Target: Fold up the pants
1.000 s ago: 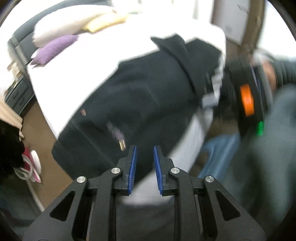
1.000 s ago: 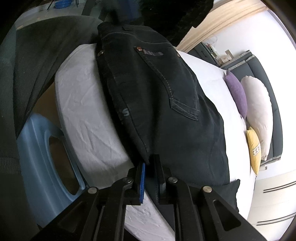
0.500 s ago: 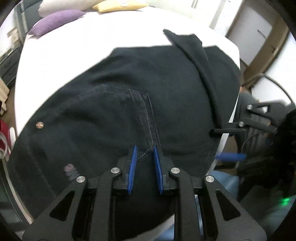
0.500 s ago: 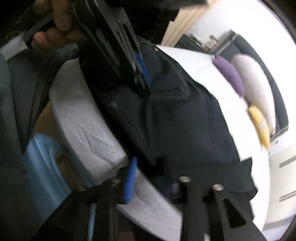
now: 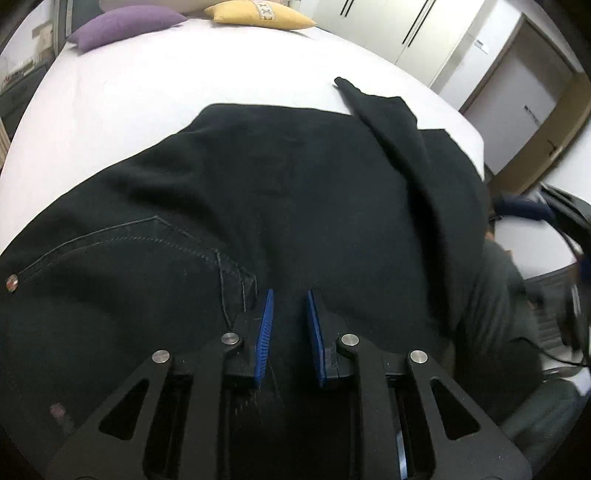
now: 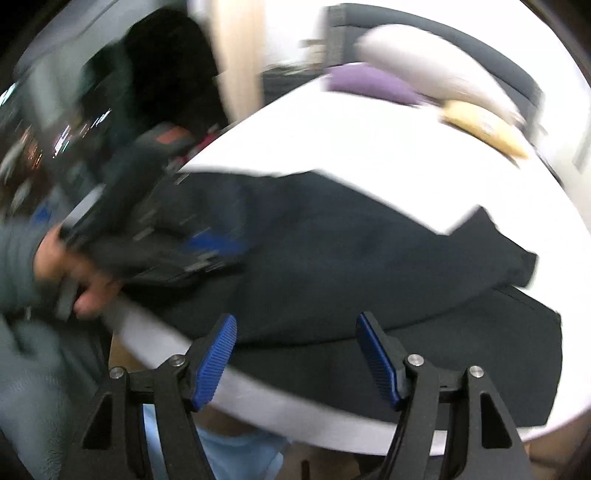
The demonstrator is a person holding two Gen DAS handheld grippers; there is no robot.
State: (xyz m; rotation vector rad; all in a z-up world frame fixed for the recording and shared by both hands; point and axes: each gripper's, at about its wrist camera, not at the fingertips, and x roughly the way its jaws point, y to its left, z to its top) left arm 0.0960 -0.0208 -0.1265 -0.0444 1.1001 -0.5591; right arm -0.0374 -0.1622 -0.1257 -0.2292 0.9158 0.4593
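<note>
Counting first: one pair of black pants [image 5: 295,206], two tongs, three pillows, one bed [image 5: 155,85]. The pillows sit at the far end of the bed, well beyond both tongs: one purple pillow [image 5: 125,22], one yellow pillow [image 5: 258,13], one white pillow [image 6: 424,62].

Left view only: the left tongs [image 5: 289,334] sit low over the pants, blue pads [image 5: 265,332] a narrow gap apart, dark cloth showing between and beneath them. Cannot tell whether they pinch the cloth. White closet doors [image 5: 406,33] and a door [image 5: 517,99] lie ahead and to the right of these tongs. The white pillow barely shows at the top edge.

Right view only: the right tongs [image 6: 295,360] are released, pads [image 6: 214,363] spread wide, holding nothing, hovering at the near edge of the bed with the pants just ahead. The person's hand [image 6: 70,273], blurred, grips the other tongs up and to the left. A pale blue stool [image 6: 236,458] shows below. Frame is motion-blurred.

Pants: black denim, spread flat across the white sheet, covering the near part of the bed. One stitched back pocket [image 5: 122,269] lies left of the left tongs, one rivet [image 5: 12,282] at its corner. A leg end [image 5: 373,110] is folded back, lying as a strip ahead and right of the left tongs.
</note>
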